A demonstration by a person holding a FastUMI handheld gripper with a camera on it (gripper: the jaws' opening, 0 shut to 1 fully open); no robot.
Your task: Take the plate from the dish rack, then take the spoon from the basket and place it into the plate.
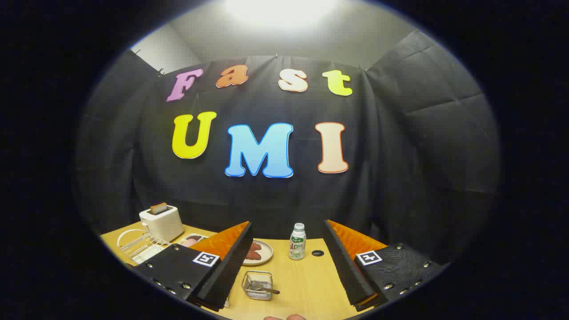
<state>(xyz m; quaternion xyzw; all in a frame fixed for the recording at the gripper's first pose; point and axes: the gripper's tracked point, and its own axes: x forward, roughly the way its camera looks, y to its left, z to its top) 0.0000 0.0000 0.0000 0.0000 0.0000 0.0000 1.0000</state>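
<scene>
1. The table (306,289) is light wood, and its near edge and left corner are cut off; the gripper's body hides much of its left side.
2. The gripper (284,262) hangs above the table with its fingers spread wide and nothing between them.
3. The toaster (162,222) stands at the far left, white, with a slice of bread poking from its slot.
4. The rack (140,244) is white wire, just near and left of the toaster; whether it holds a plate is hard to make out (the left finger covers its near right part).
5. A plate (262,253) lies beyond the basket, half hidden by the left finger, with something reddish on it.
6. The bottle (297,242) stands upright to the right of that plate, white with a green label.
7. The basket (258,285) is small, square, of wire mesh, and sits between the fingers, nearer the left one.
8. The spoon (266,290) lies in the basket, metal, its handle sticking out over the right rim.
9. A small dark ring (318,253) lies right of the bottle.
</scene>
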